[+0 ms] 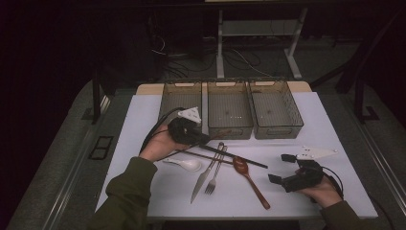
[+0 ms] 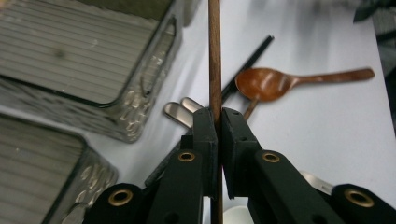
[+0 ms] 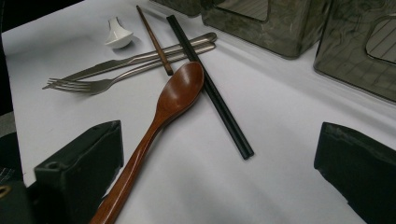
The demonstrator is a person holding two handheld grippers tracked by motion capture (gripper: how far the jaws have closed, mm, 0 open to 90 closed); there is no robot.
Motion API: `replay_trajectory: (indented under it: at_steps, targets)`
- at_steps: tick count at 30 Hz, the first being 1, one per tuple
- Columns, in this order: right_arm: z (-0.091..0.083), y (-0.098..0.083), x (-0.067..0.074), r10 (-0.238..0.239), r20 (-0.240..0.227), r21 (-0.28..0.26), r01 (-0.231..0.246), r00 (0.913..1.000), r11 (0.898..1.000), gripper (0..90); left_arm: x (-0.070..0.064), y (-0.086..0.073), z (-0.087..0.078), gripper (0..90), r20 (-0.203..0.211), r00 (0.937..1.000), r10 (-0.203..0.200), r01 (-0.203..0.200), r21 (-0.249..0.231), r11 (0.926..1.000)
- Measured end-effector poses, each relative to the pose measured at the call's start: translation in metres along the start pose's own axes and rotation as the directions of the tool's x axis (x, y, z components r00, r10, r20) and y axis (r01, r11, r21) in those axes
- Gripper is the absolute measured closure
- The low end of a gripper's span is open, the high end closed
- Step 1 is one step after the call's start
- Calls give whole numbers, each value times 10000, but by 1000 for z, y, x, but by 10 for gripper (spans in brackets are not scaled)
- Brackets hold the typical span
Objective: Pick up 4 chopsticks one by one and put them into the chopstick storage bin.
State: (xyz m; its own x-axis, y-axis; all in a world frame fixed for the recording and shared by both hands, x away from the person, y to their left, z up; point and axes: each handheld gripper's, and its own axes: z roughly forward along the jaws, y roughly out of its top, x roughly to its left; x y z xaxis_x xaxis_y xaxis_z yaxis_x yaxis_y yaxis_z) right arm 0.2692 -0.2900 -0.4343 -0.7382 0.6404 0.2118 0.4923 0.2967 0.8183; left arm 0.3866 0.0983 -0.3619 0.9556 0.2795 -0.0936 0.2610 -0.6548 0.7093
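A: Item, brown chopstick (image 2: 214,56)?
B: Clamped in left gripper (image 2: 218,122) fingers beside the middle bin (image 1: 230,115); long axis toward the wooden spoon (image 1: 248,176).
A: Right gripper (image 1: 283,168)?
B: Fingers apart, empty, on the bench (image 1: 143,120).

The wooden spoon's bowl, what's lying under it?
Under the wooden spoon bowl, the black chopsticks pass slantwise; the brown chopstick tip ends at its rim. Whether that tip reaches underneath is hidden.

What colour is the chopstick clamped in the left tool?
Brown, wood-toned; the chopstick shows best in the left gripper view, pinched in the left tool.
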Motion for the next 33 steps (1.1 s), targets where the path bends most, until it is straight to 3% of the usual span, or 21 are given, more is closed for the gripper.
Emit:
replay_trajectory:
  at_steps: [6,12,18,26,33]
  targets:
    - [0,0,-1,47,-11,-37,-47,10000,10000,10,7,0,-9,837,-547,9975,-448,432,-308,9986]
    - [-1,0,-1,55,-1,-42,-55,10000,10000,10,13,2,-18,837,-1052,9905,-888,824,-642,9945]
    - [-1,0,-1,76,18,-82,-76,10000,9999,10,18,4,-27,838,-1157,9843,-1335,1207,-1113,9864]
    - [-2,-1,-1,74,210,-137,-71,9998,9999,10,24,7,-35,838,-1576,9706,-1820,1589,-1487,9760]
    - [-3,-3,-4,71,430,-248,-60,9991,9997,10,30,11,-42,838,-1773,9644,-1961,1661,-1706,9712]
